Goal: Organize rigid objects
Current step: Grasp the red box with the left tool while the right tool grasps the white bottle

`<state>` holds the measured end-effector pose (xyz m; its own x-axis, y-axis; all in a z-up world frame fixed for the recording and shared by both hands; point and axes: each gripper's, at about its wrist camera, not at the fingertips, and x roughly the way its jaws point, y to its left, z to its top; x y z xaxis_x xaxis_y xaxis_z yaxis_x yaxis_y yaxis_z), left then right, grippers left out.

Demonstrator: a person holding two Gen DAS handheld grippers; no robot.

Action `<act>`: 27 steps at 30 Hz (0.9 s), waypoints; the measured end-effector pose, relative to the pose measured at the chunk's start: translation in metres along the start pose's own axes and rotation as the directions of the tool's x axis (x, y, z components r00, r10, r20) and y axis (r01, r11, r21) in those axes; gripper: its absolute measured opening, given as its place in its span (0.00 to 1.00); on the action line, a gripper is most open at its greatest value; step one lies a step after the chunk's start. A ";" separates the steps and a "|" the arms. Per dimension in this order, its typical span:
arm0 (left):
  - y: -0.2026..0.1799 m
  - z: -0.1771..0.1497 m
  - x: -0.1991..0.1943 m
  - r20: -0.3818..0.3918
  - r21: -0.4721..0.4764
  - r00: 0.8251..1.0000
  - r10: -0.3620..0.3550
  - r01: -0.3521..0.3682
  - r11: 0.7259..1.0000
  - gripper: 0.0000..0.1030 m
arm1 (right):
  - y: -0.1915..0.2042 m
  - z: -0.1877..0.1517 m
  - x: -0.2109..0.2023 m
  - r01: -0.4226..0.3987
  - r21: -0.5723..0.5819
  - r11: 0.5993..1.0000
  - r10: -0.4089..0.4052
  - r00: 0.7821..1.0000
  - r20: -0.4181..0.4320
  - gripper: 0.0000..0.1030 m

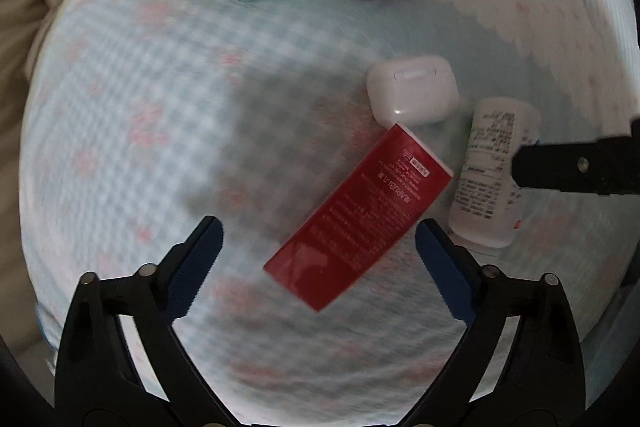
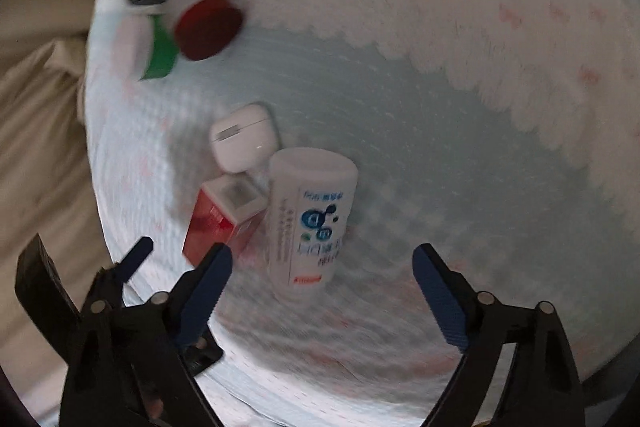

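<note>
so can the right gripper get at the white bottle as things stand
Probably yes. The right gripper has its jaws open with the upright white bottle just ahead between them. The red box stands close on one side, so that jaw has little room.

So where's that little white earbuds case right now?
The white earbuds case lies mid-table on the checked cloth, just beyond the red box and beside the white bottle, ahead of both open tongs.

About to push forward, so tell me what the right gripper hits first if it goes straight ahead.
Probably the white bottle: it stands between the open fingers of the right gripper, slightly left of centre. The red box sits just outside the left finger. Depth is unclear through the fisheye blur.
</note>
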<state>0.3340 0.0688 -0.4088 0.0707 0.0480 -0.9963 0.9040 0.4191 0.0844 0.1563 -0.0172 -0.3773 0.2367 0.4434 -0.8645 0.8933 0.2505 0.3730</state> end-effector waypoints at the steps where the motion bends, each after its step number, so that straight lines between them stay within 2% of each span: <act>1: 0.000 0.002 0.004 -0.004 0.014 1.000 -0.015 0.015 1.000 0.93 | -0.001 0.001 0.005 -0.004 0.025 1.000 0.004 1.000 -0.002 0.82; 4: -0.001 0.006 0.011 -0.011 0.041 0.999 -0.043 0.043 0.998 0.92 | 0.000 0.002 0.013 -0.007 0.070 0.997 0.007 1.000 -0.006 0.80; 8: -0.006 0.011 0.019 -0.024 0.083 0.997 -0.077 0.079 0.993 0.82 | 0.003 0.003 0.025 -0.015 0.116 0.993 0.016 1.000 -0.011 0.70; 13: -0.017 0.013 0.026 -0.038 0.096 0.993 -0.115 0.119 0.988 0.63 | 0.000 0.005 0.039 -0.006 0.172 0.985 0.012 0.999 -0.033 0.60; 18: -0.032 0.013 0.030 -0.033 0.132 0.995 -0.096 0.100 0.986 0.55 | -0.001 0.008 0.044 -0.018 0.200 0.980 0.025 0.999 -0.032 0.52; 19: -0.038 0.013 0.031 -0.030 0.131 0.995 -0.094 0.098 0.986 0.55 | -0.001 0.008 0.044 -0.031 0.198 0.980 0.038 0.999 -0.030 0.46; 24: -0.046 0.010 0.025 -0.018 0.100 0.995 -0.099 0.100 0.990 0.48 | 0.007 0.012 0.049 -0.045 0.187 0.981 0.052 0.998 -0.034 0.46; 27: -0.037 0.006 0.020 -0.011 0.068 0.994 -0.106 0.106 0.992 0.46 | 0.003 0.013 0.040 -0.041 0.161 0.986 0.046 0.998 -0.030 0.45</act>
<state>0.3044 0.0488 -0.4317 -0.0299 0.0132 -0.9995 0.9331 0.3588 -0.0232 0.1736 -0.0099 -0.4151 0.2659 0.4800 -0.8360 0.9328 0.0908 0.3488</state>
